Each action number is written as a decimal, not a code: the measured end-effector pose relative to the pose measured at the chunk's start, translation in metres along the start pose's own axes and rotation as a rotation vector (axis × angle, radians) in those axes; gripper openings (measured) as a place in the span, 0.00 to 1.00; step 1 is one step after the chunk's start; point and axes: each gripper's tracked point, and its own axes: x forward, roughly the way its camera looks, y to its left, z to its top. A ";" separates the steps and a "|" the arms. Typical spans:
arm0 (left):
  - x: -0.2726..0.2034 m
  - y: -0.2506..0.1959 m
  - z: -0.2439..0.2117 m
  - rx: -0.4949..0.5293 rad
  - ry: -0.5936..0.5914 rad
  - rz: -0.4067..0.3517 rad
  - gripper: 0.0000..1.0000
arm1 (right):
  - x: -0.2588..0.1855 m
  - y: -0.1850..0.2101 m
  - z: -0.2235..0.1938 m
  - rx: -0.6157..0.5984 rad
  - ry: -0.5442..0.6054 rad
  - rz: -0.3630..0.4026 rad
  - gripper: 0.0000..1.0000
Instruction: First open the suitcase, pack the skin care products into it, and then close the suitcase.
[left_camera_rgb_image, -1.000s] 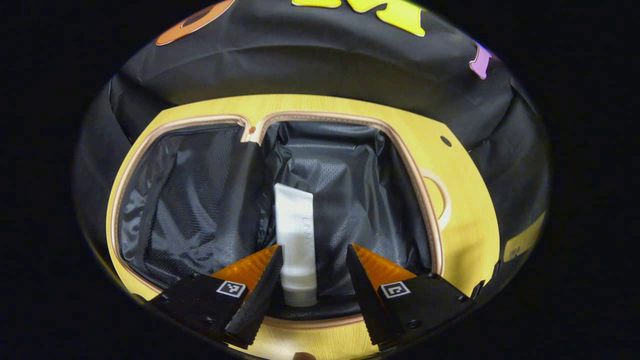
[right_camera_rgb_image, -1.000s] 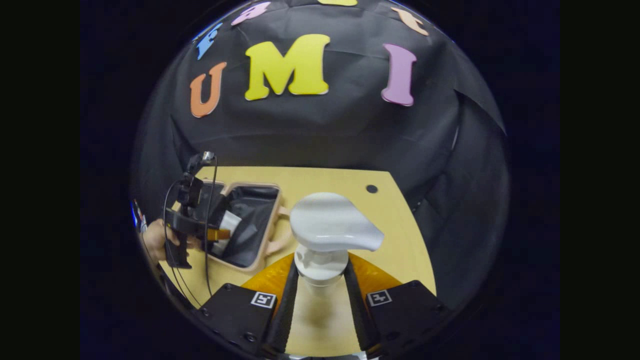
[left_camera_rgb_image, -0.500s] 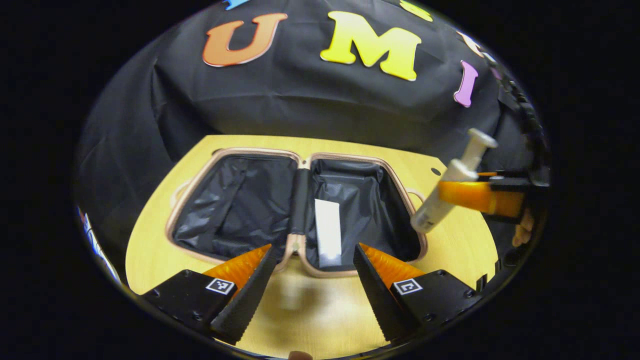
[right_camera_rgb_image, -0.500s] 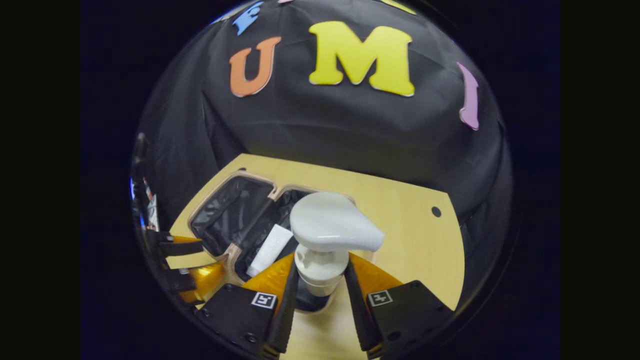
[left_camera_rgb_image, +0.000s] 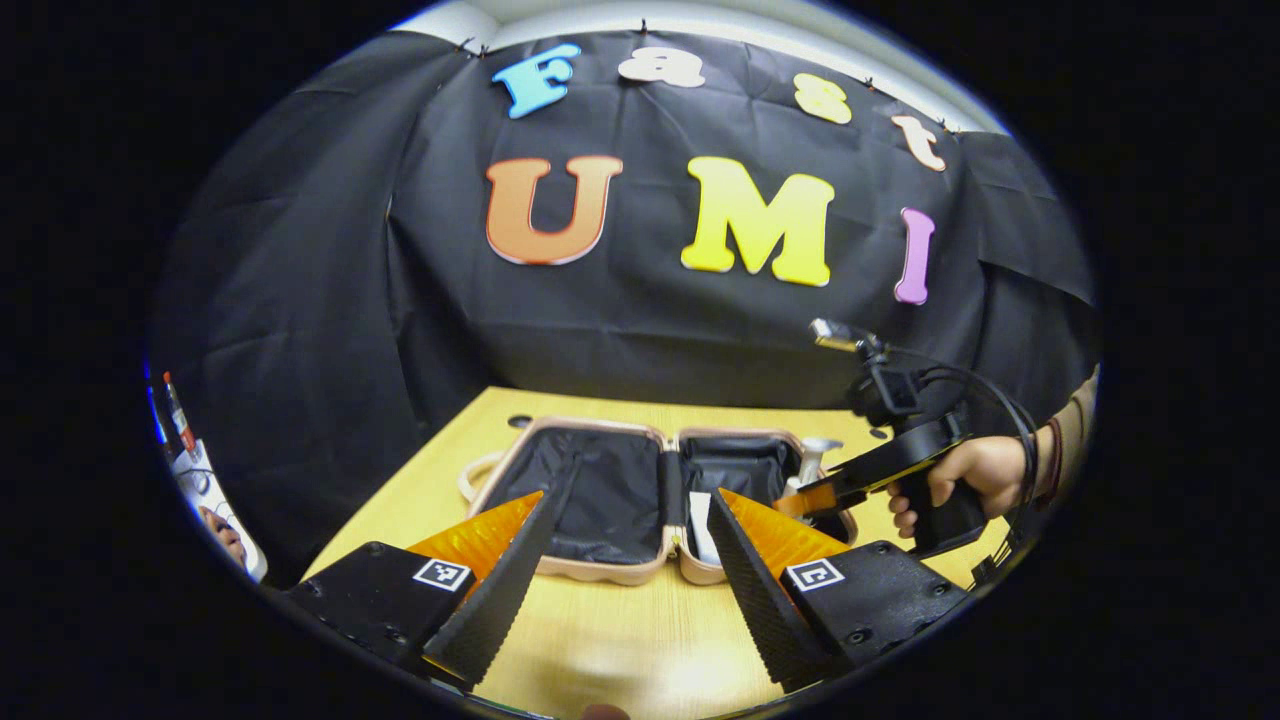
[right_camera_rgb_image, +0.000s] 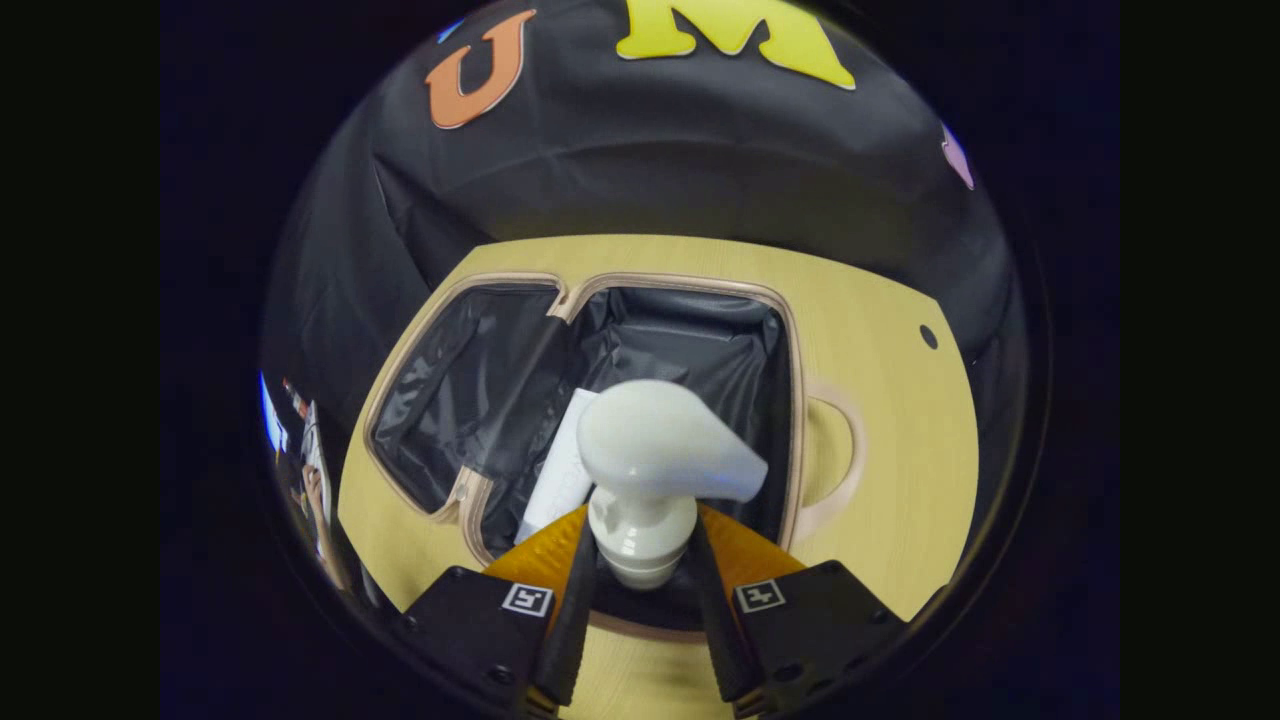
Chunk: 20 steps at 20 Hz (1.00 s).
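**Suitcase packing: pump bottle going into the right half**

Suitcase (right_camera_rgb_image: 690, 300): one, lying open and flat toward the far edge of the worktop (right_camera_rgb_image: 900, 420), both dark-lined halves facing up, a carry handle at each outer side.

Tube (right_camera_rgb_image: 560, 470): one, white, lying flat in the right half near the hinge.

Pump bottle (right_camera_rgb_image: 650, 470): one, white, held at the neck just below the pump head by the right gripper (right_camera_rgb_image: 640, 600), jaws closed narrowly against it on both sides. It hangs over the right half, near that half's front rim.

Left gripper (left_camera_rgb_image: 620, 580): jaws spread wide, holding nothing, above the near edge of the worktop and apart from the suitcase.

Handling note, as judgement: lower the bottle until its body rests on the lining beside the tube, not on top of it, and lay it on its side so the lid can shut flat. Part the jaws only once it is supported, since a round bottle may roll. Keep the pump head inside the rim.

Count: two skin care items, one case, two grippers.
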 end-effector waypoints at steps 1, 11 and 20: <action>-0.002 0.004 0.006 0.013 -0.025 -0.001 0.98 | 0.006 -0.001 0.005 0.020 0.014 -0.007 0.49; -0.005 0.050 0.029 -0.001 -0.104 0.073 0.98 | 0.072 -0.017 -0.004 0.224 0.205 -0.176 0.49; 0.064 0.136 0.005 -0.123 0.012 0.116 0.98 | 0.041 0.002 0.004 0.273 0.160 -0.093 0.71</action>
